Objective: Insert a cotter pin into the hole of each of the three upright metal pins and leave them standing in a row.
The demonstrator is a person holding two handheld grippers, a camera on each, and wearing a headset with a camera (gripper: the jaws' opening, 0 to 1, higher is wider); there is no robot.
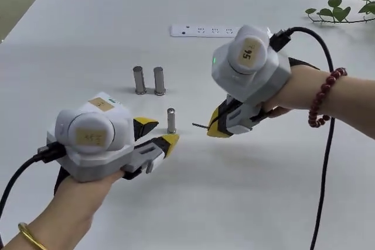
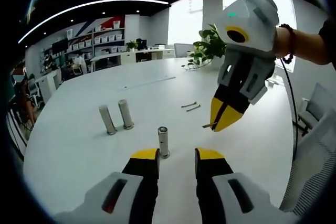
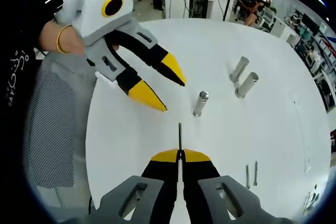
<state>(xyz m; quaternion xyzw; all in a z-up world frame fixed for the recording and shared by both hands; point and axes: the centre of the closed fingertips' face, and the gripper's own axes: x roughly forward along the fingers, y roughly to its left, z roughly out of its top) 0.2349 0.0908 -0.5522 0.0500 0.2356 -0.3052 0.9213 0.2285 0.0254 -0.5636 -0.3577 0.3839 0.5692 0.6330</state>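
Cotter pin (image 1: 200, 125) juts level from right gripper (image 1: 212, 130).

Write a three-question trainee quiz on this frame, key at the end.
1. True or false: the right gripper is shut on a cotter pin.
2. Relative to the other two metal pins, the front metal pin stands: A) touching them; B) apart, nearer the grippers; C) tipped over.
3. Fill in: the jaws of the left gripper, near the front metal pin, are ___.
Key: 1 true; 2 B; 3 open.
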